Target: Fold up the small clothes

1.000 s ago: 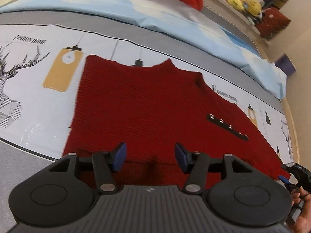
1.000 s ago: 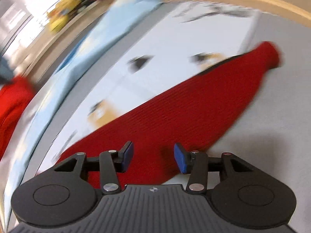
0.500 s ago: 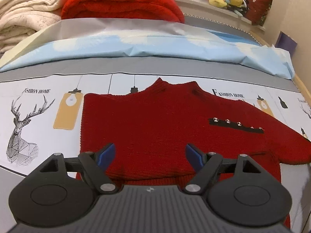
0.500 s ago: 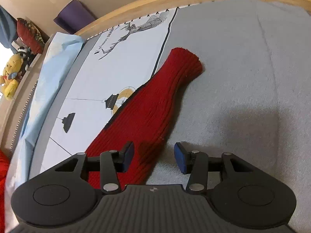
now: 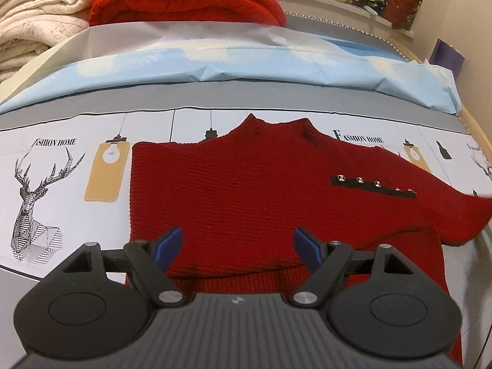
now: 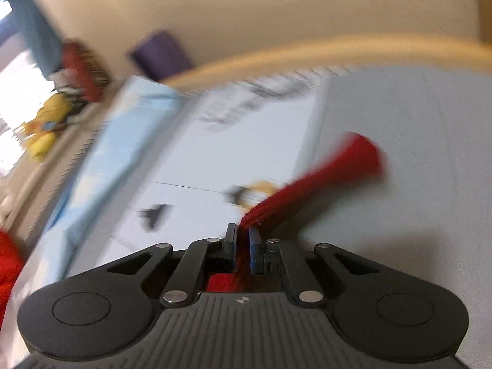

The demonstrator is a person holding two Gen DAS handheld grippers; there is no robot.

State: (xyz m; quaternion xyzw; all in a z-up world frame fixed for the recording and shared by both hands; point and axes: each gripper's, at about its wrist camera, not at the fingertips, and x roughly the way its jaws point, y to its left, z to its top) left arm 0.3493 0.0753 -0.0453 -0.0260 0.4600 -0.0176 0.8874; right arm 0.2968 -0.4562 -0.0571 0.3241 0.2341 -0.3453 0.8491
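**Sleeve pinched, fold barely begun**

The right tool (image 6: 243, 241) is clenched on the red sleeve (image 6: 310, 184): knit is trapped between its blue pads, and the cuff end trails away toward 2 o'clock, lifted off the grey bed cover (image 6: 415, 153). The left tool (image 5: 236, 246) is released, its pads spread wide above the hem of the red sweater (image 5: 246, 190), with nothing pressed between them.

The sweater lies flat on the printed sheet (image 5: 61, 160), collar at 12 o'clock and the studded black strip (image 5: 373, 186) at 3 o'clock. Its left edge runs straight with no sleeve showing, so that side looks already turned in, though I cannot confirm it. By my judgement the fold is at an early stage: the right sleeve has yet to be brought across the body, and the body fold is still to do.

The right wrist view is badly motion-blurred; the sheet's print and the background are smeared. In the left view, the sweater's right sleeve runs out of frame at 3 o'clock, and the tool body covers the hem's near edge.
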